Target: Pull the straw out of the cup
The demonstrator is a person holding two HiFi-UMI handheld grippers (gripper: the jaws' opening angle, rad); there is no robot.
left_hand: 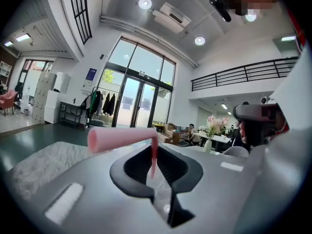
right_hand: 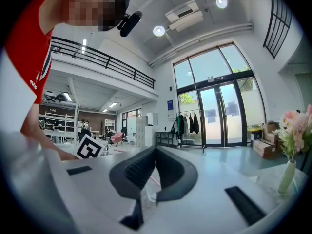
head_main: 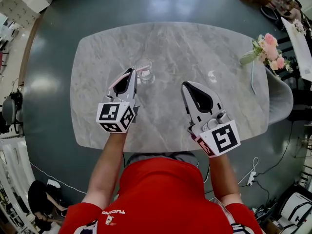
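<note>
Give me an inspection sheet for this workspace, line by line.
Surface: grey marble table.
Job's things: clear cup upright on the table; bent pink straw above it, whether fully out unclear.
Clutter: vase of pink flowers at the table's right end.
Grippers: left gripper shut on the straw; right gripper shut, empty, apart from the cup.
Cables: white power strip with its lead on the floor.
Surroundings: grey chair beside the table; dark floor.
</note>
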